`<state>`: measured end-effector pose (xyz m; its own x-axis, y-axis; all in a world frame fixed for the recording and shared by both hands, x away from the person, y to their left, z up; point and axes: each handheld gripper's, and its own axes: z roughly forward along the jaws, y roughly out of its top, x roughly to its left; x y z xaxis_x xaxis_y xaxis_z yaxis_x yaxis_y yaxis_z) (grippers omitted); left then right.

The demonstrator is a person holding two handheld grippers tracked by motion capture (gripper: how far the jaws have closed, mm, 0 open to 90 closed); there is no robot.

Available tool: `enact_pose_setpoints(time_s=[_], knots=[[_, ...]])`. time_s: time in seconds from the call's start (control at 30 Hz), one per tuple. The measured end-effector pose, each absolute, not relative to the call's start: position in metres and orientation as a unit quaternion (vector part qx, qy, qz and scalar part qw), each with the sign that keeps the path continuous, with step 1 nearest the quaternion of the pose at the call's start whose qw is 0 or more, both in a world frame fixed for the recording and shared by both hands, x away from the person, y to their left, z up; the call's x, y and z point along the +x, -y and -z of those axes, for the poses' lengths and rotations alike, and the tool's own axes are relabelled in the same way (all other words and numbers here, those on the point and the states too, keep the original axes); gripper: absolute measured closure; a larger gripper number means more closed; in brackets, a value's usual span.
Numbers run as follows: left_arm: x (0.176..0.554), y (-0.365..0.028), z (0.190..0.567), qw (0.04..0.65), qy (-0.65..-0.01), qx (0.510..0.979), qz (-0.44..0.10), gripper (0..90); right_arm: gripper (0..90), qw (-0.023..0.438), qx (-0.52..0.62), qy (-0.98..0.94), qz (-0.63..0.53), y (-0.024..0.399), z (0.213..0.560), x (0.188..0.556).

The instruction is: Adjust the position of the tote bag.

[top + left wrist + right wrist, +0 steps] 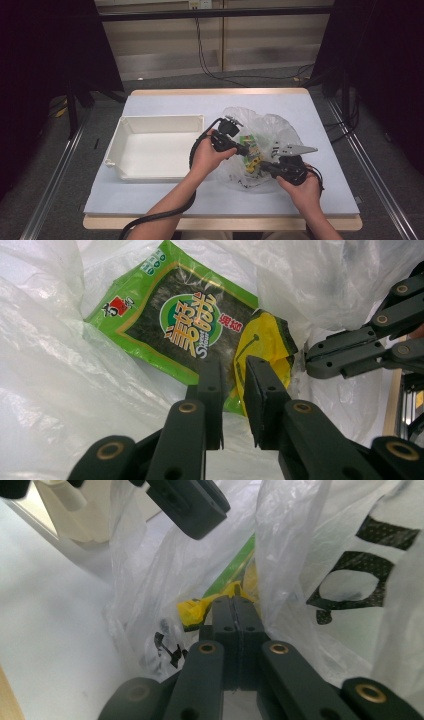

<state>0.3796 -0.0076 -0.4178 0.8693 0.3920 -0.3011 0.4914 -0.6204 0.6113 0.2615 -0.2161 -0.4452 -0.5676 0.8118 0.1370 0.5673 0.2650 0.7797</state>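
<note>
Clearly the step is lifting the green packet (186,325) out of the bag (265,125), which lies near the bench's right edge beside the tray (155,145). Right tongs (234,611) are together, pinching the bag's plastic to hold its mouth wide. Left tongs (234,385) stand slightly apart over the packet's lower edge, beside a yellow packet (262,342); bite only the green one, then draw straight out
</note>
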Motion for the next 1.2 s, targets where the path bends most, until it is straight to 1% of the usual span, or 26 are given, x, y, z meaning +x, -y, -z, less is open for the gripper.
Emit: enact_pose_setpoints(time_s=[0.03,0.17,0.2,0.43,0.6,0.67,0.83,1.1,1.2], knots=[[0.377,0.008,0.420,0.359,-0.251,0.896,0.069,83.3,89.3,0.144,0.441,-0.781,-0.419,0.216,0.444,0.262],[0.374,0.006,0.422,0.373,-0.249,0.891,0.063,88.4,87.5,0.144,0.441,-0.778,-0.424,0.213,0.440,0.264],[0.373,0.006,0.422,0.377,-0.251,0.889,0.069,90.0,87.2,0.147,0.439,-0.779,-0.423,0.212,0.439,0.265],[0.370,0.007,0.432,0.371,-0.250,0.890,0.081,90.0,88.6,0.154,0.438,-0.778,-0.424,0.209,0.432,0.272],[0.365,0.011,0.438,0.364,-0.244,0.894,0.093,90.0,88.1,0.157,0.449,-0.774,-0.418,0.207,0.435,0.281],[0.362,0.013,0.441,0.351,-0.244,0.900,0.089,90.0,88.2,0.158,0.461,-0.772,-0.408,0.209,0.439,0.286],[0.359,0.014,0.454,0.339,-0.239,0.905,0.095,90.0,87.8,0.167,0.490,-0.765,-0.383,0.226,0.450,0.289],[0.354,0.009,0.462,0.314,-0.232,0.915,0.101,90.0,90.0,0.167,0.532,-0.746,-0.363,0.261,0.467,0.283],[0.354,0.008,0.464,0.319,-0.243,0.910,0.106,90.0,90.0,0.168,0.542,-0.746,-0.348,0.270,0.470,0.280]])
